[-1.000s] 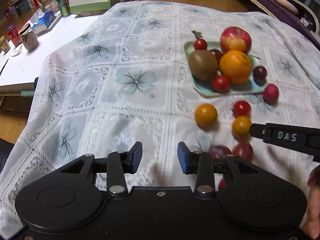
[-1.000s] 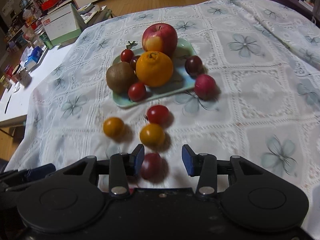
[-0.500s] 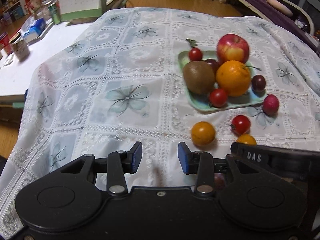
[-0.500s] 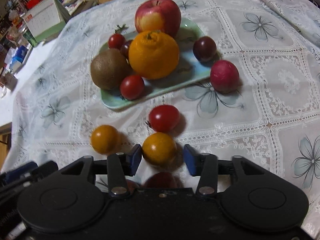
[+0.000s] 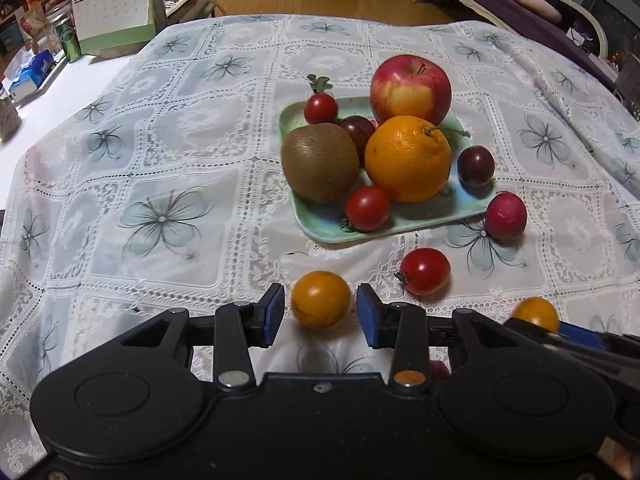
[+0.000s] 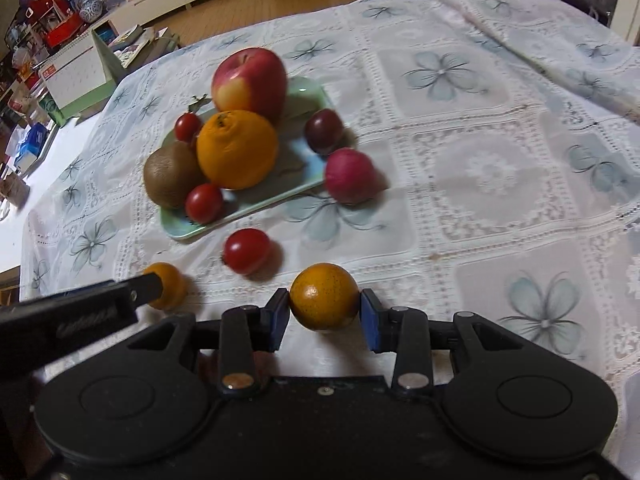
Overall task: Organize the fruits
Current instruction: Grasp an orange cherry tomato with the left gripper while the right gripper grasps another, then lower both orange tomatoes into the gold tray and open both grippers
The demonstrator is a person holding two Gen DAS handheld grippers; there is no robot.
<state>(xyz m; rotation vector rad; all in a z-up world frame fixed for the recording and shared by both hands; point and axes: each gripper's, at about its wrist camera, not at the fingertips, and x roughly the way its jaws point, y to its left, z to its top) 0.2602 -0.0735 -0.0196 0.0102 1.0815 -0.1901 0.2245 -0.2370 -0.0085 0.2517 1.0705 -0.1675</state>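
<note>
Here, a lace tablecloth (image 5: 168,184) with pale blue flowers covers the whole surface under both tongs; its far edges are cut off by the frame. Ahead of both tongs sits a pale green tray (image 5: 400,222), much of it hidden by the fruit piled on it. On the tray, farthest from the tongs, stands a red-and-yellow apple (image 5: 410,90); nearer are an orange (image 5: 407,159) and a brown kiwi (image 5: 320,163), touching side by side. Small red tomatoes and dark plum-like fruits fill the gaps, one of them mostly hidden behind the kiwi and orange. A pink-red fruit (image 6: 349,176) lies on the cloth just beside the tray's right corner, and a red cherry tomato (image 6: 246,250) lies between the tray and the tongs. The left gripper (image 5: 320,314) is spread wide around a small orange tomato (image 5: 320,300) resting on the cloth, with a gap showing on each side of it. The right gripper (image 6: 324,314) has both blue pads pressed against a second orange fruit (image 6: 324,297), gripping it. In the left view that fruit is half hidden behind the right tongs' arm. A dark red fruit peeks out below the left tongs, too covered to identify. The right view is slightly blurred.
</note>
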